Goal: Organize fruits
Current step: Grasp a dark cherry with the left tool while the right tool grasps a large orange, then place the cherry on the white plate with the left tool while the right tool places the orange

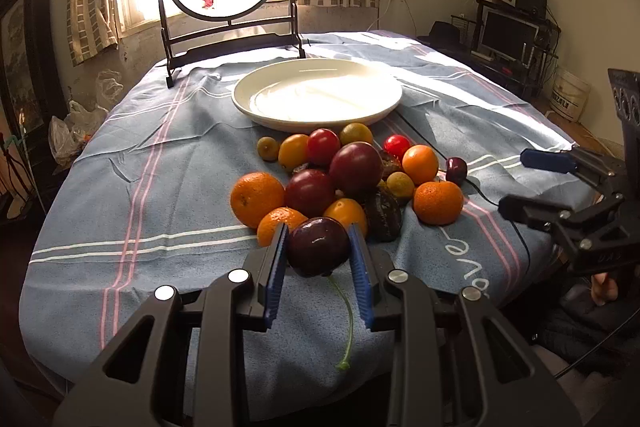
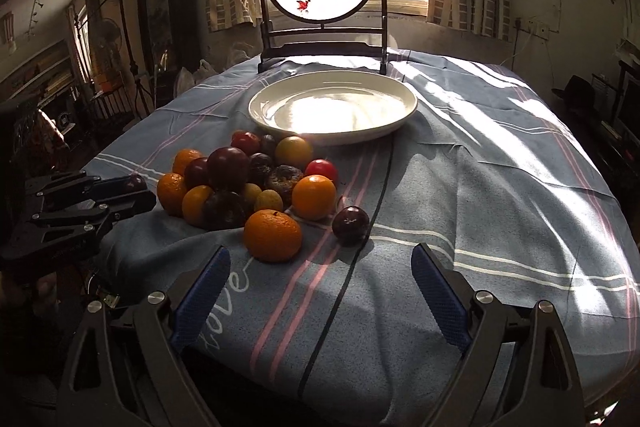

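Nearest the fruit pile (image 1: 340,179), on its near side, left wrist view: left tongs (image 1: 319,247) clamped on a dark plum (image 1: 318,247); empty white plate (image 1: 316,93) lies straight beyond the pile.

Right wrist view: right tongs (image 2: 320,267) wide, empty; lone dark plum (image 2: 351,223) just right of the pile, directly ahead, nearer this hand.

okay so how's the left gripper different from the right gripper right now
The left gripper is shut on a dark plum; the right gripper is open with nothing between its pads. The left sits at the near edge of the fruit pile; the right hangs over bare tablecloth beside it. Both have blue pads and point toward the plate.
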Available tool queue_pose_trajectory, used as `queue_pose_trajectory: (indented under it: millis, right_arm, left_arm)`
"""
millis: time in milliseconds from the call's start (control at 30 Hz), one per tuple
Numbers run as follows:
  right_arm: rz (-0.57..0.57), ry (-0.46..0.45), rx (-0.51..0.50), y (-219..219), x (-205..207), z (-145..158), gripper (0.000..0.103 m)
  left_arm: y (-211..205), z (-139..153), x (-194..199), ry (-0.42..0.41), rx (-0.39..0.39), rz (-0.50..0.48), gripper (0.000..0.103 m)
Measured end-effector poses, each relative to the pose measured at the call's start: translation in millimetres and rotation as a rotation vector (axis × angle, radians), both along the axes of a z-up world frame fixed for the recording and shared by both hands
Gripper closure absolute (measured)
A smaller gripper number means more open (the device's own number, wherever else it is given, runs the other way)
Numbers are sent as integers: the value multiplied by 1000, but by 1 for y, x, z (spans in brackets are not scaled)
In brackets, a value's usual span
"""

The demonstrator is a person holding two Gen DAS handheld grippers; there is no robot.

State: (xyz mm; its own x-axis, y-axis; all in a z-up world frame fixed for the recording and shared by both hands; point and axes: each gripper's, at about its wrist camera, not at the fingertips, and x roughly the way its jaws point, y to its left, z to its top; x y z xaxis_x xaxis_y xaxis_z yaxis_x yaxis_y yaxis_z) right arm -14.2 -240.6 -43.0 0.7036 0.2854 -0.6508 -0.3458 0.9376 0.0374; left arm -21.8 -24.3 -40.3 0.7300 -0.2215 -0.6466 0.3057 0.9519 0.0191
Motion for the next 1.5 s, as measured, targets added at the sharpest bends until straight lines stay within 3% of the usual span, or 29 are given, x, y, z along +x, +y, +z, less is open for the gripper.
queue_pose_trajectory:
  millis: [100, 233, 367, 500, 633, 733, 833, 1000, 1167, 1300, 1333, 1400, 1500]
  right_arm:
    - [26, 34, -8, 16, 14, -9, 16]
    - [38, 113, 33, 21, 34, -22, 44]
    - [70, 159, 85, 23, 40, -29, 60]
    - [66, 106, 108, 16, 32, -18, 60]
    - [89, 36, 145, 7, 31, 12, 60]
    - [60, -13, 134, -3, 49, 36, 60]
    - [38, -5, 146, -12, 86, 49, 60]
    - [27, 55, 150, -12, 151, 46, 60]
    - [17, 121, 123, -6, 199, 25, 60]
    - [2, 154, 99, -1, 225, 11, 58]
    - [-5, 156, 97, -2, 228, 11, 55]
    - [-25, 123, 111, -6, 225, 15, 46]
    - [-29, 83, 95, -10, 205, 24, 46]
  left_arm:
    - [7, 5, -2, -13, -9, 14, 74]
    - [10, 2, 0, -8, -13, 15, 74]
    - [14, -2, 3, 4, -23, 19, 74]
    - [18, -4, 8, 8, -35, 23, 74]
    - [20, 6, 19, -5, -49, 14, 74]
    - [16, 20, 41, -17, -58, -6, 74]
    - [6, 35, 75, -16, -78, -31, 74]
    - [-21, 43, 148, 28, -80, -75, 74]
    - [-40, 21, 217, 156, -88, -73, 74]
    - [-50, 5, 249, 218, -63, -58, 73]
    - [-51, 3, 253, 228, -57, -45, 68]
    - [-46, 4, 255, 234, -71, -11, 37]
    - [-34, 15, 242, 196, -85, 10, 32]
